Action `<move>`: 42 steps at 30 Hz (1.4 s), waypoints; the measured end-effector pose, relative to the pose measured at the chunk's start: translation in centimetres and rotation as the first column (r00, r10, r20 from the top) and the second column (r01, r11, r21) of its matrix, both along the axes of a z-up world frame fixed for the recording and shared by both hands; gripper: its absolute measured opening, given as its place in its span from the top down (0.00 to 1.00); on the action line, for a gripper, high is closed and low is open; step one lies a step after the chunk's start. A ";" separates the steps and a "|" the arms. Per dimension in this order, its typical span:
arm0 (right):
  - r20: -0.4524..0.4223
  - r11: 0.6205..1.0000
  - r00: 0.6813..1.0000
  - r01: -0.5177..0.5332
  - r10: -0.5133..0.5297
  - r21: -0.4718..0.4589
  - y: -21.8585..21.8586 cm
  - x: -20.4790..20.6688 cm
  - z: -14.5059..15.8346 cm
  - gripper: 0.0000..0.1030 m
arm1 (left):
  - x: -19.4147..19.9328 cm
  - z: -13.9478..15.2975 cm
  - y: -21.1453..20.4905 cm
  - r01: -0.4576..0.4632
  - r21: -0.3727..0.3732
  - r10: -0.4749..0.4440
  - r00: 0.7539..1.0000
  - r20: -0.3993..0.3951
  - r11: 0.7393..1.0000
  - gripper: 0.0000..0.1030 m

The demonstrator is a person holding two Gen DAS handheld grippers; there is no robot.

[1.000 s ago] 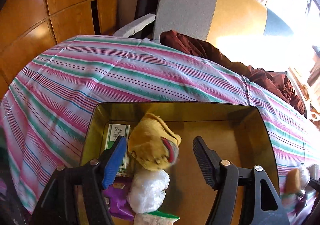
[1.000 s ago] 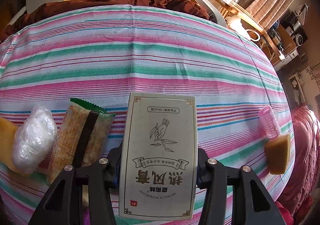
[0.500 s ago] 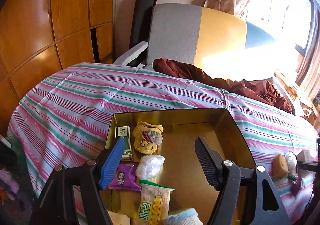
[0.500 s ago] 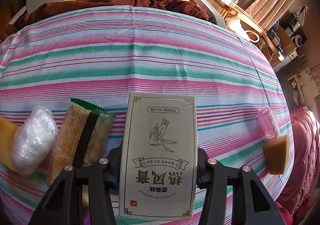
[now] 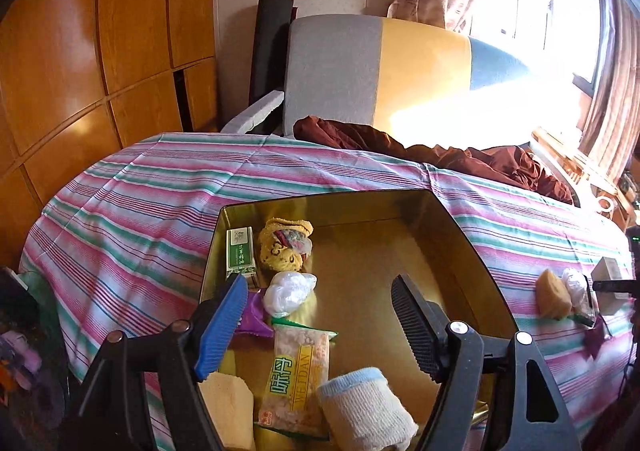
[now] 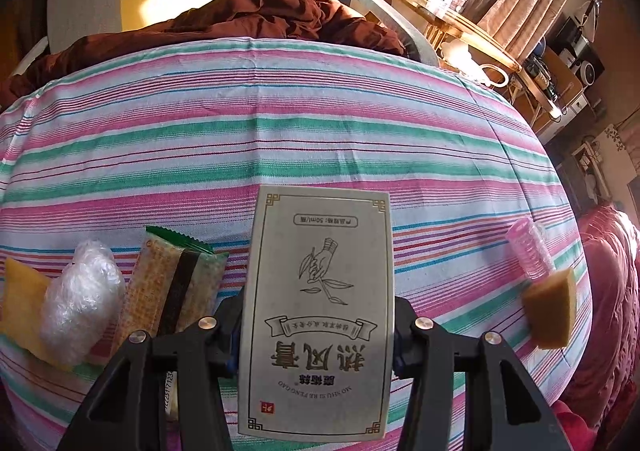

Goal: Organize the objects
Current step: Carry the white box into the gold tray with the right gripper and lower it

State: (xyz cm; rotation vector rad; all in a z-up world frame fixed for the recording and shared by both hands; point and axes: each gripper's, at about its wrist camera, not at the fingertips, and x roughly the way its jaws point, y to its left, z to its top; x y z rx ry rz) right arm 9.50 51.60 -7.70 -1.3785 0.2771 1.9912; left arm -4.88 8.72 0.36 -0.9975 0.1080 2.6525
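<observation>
Grey box (image 6: 318, 315) (printed leaf sketch, Chinese characters).

The empty left gripper (image 5: 320, 325) drew back and up from the crumpled yellow cloth (image 5: 285, 245) in the gold metal tray (image 5: 460, 227), its jaws widening.

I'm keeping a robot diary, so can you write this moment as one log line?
left gripper: open, empty, above gold tray | right gripper: shut on grey box | snack packet: on striped cloth
</observation>
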 end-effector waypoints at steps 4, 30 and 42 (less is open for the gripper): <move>-0.057 1.000 0.998 0.014 -0.013 0.022 0.2 0.3 1.3 0.49 | 0.5 -0.5 -0.1 0.006 -0.007 -0.006 1.000 0.001 1.000 0.27; -0.256 0.722 0.736 -0.672 0.626 -0.165 -34.8 -17.0 4.9 0.49 | 0.4 0.1 -9.0 -0.140 0.098 0.138 0.990 0.023 0.985 0.25; -0.280 0.669 0.743 -0.669 0.608 -0.324 -39.2 -19.7 0.3 0.43 | -0.4 -1.8 -10.6 -0.171 0.105 0.164 0.984 0.075 0.980 0.25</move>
